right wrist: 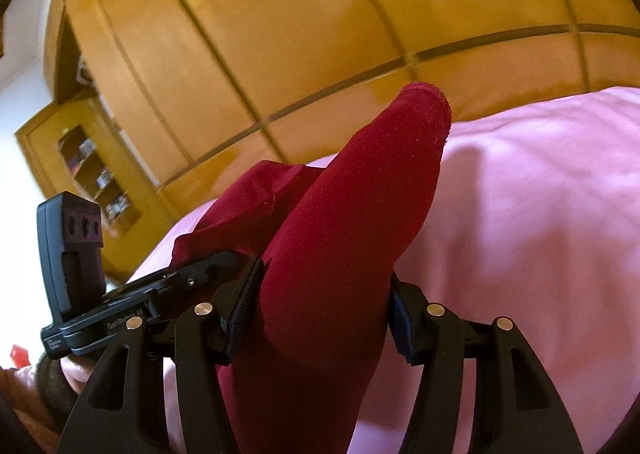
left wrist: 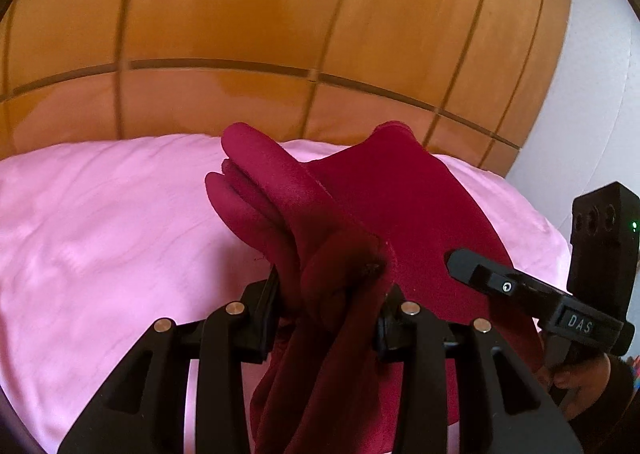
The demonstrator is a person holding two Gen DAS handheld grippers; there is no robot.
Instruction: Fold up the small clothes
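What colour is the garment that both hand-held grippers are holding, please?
Dark red, a plain maroon garment with no pattern; the right wrist view shows it best.

Pink bedspread (left wrist: 100, 234) bare left; wooden wardrobe (left wrist: 240, 13) blocks beyond; red garment (left wrist: 360, 205) fills centre.

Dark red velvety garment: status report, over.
Left tongs and right tongs both shut on dark red velvety garment, lifted over pink bedsheet. Nothing in the way.

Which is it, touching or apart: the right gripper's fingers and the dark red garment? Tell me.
Touching. The right wrist view shows the dark red garment pinched between the right gripper's fingers, cloth pressed against both pads.
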